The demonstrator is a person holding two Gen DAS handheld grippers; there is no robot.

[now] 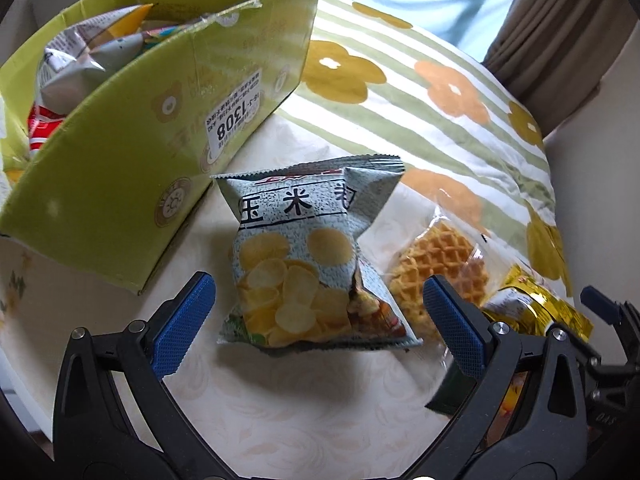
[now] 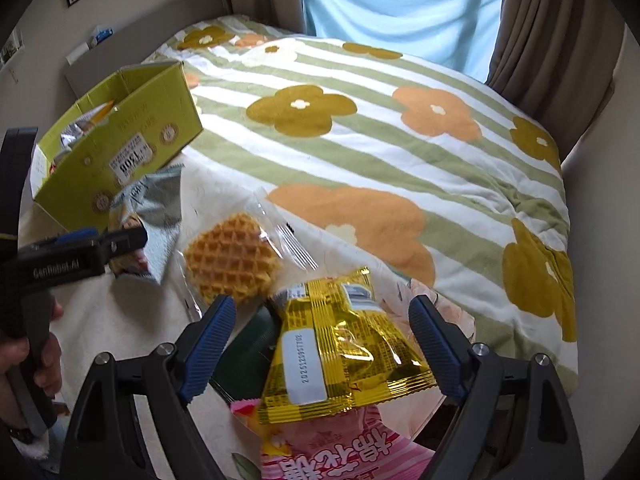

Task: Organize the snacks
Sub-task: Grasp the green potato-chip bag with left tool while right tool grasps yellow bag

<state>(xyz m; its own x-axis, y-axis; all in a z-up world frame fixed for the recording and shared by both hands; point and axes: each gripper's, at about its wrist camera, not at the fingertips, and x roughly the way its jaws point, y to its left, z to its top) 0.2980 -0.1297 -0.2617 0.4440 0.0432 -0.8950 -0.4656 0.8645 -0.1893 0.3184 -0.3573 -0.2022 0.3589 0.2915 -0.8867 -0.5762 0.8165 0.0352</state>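
Chip bag (image 1: 304,256), pale blue, crinkled

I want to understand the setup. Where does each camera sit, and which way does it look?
Left wrist: on the left gripper, looking forward and down between its open fingers at the corn chip bag.
Right wrist: on the right gripper, open around the gold packet; the left hand shows.
Both share the waffle, green box and flowered quilt.
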